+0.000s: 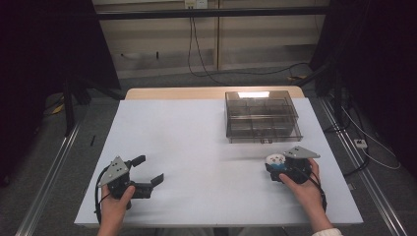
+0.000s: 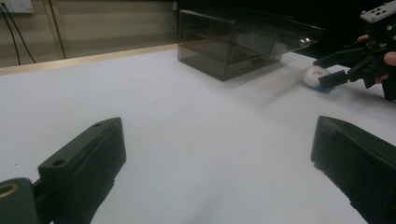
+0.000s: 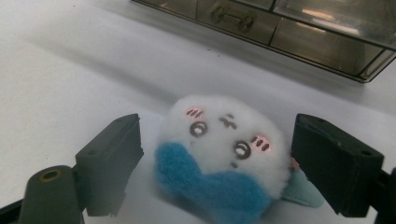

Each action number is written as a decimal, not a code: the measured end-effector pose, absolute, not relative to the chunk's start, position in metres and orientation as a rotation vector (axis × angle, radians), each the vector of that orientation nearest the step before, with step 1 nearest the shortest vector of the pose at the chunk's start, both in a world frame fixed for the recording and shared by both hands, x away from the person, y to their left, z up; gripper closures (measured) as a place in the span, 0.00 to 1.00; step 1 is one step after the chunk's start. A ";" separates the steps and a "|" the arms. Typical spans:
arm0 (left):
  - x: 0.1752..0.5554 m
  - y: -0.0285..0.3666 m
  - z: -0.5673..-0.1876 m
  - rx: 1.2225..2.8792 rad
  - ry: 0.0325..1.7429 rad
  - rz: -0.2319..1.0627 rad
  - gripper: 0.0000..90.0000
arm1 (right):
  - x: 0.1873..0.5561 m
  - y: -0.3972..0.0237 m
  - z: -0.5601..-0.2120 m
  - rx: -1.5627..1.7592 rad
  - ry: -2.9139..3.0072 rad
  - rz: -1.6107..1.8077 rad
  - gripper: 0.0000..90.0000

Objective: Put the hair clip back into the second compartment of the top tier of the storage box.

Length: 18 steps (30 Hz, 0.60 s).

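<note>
Black jaws of the right gripper [image 3: 219,163] frame a small plush toy [image 3: 224,156] up close in the right gripper view: white fuzzy face, pink cheeks, blue wrap across its lower half, lying on the white table [image 1: 196,147]. Jaws sit one on each side of the toy, about half closed; the right-hand pad looks to be touching the fur, the left-hand one shows a sliver of gap, so probably not a firm grip yet, hard to be sure from this angle. Straddling it low like this makes sense for a squeeze on a soft, round thing that would roll if poked from one side. In the high view the toy [image 1: 275,160] is at the near right of the table, just in front of the clear smoked drawer box [image 1: 262,117], so it is likely headed for that box; the drawer handle [image 3: 232,17] faces the right gripper and the drawer looks shut. Left gripper [image 1: 147,172] rests at the near left of the table, well apart from toy and box, jaws spread wide with nothing between them, parked and free, maybe kept ready to pull the drawer. From the left gripper view the toy [image 2: 314,76] sits at the far right by the box [image 2: 233,44].
</note>
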State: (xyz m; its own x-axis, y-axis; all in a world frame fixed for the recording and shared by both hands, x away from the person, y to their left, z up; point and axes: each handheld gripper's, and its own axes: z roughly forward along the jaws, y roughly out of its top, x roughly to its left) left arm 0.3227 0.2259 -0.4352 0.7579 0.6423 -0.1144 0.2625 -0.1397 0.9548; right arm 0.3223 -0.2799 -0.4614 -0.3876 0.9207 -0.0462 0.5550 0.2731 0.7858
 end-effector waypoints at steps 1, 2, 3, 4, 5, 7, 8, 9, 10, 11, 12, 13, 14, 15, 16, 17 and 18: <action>0.323 0.226 -0.435 1.723 0.717 0.382 0.04 | 0.322 -0.280 -0.461 1.324 2.047 0.953 0.19; 0.323 0.226 -0.435 1.725 0.717 0.383 0.04 | 0.322 -0.280 -0.461 1.324 2.047 0.953 0.19; 0.323 0.226 -0.435 1.726 0.717 0.383 0.04 | 0.323 -0.280 -0.462 1.323 2.056 0.941 0.20; 0.323 0.226 -0.435 1.726 0.718 0.383 0.04 | 0.323 -0.280 -0.462 1.323 2.058 0.937 0.20; 0.323 0.226 -0.435 1.725 0.718 0.383 0.04 | 0.323 -0.280 -0.463 1.321 2.061 0.935 0.21; 0.323 0.226 -0.436 1.725 0.718 0.382 0.04 | 0.323 -0.280 -0.463 1.316 2.065 0.926 0.22; 0.323 0.226 -0.436 1.726 0.718 0.383 0.04 | 0.323 -0.280 -0.463 1.316 2.065 0.926 0.22; 0.323 0.226 -0.436 1.727 0.718 0.384 0.04 | 0.324 -0.280 -0.463 1.315 2.067 0.925 0.23; 0.323 0.226 -0.436 1.731 0.715 0.385 0.04 | 0.324 -0.280 -0.463 1.319 2.070 0.921 0.25; 0.323 0.226 -0.436 1.731 0.715 0.385 0.04 | 0.324 -0.281 -0.463 1.320 2.071 0.917 0.26; 0.324 0.226 -0.436 1.733 0.713 0.386 0.04 | 0.324 -0.281 -0.463 1.320 2.074 0.916 0.26; 0.323 0.225 -0.436 1.731 0.716 0.384 0.04 | 0.324 -0.281 -0.464 1.321 2.075 0.916 0.27; 0.324 0.225 -0.436 1.731 0.715 0.384 0.04 | 0.324 -0.281 -0.464 1.321 2.075 0.916 0.27; 0.324 0.225 -0.436 1.733 0.713 0.385 0.04 | 0.324 -0.281 -0.463 1.322 2.070 0.913 0.30; 0.324 0.225 -0.436 1.733 0.712 0.384 0.04 | 0.324 -0.281 -0.463 1.322 2.070 0.913 0.30; 0.324 0.225 -0.436 1.730 0.715 0.385 0.04 | 0.324 -0.282 -0.463 1.323 2.069 0.917 0.31; 0.324 0.225 -0.436 1.732 0.713 0.384 0.04 | 0.324 -0.282 -0.463 1.323 2.069 0.917 0.31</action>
State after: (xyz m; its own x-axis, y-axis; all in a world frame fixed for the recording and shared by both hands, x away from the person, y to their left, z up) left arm 0.3237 0.2252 -0.4359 0.7605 0.6401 -0.1091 0.2620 -0.1487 0.9536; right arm 0.3240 -0.2820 -0.4633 -0.3921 0.9178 -0.0625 0.5700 0.2957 0.7666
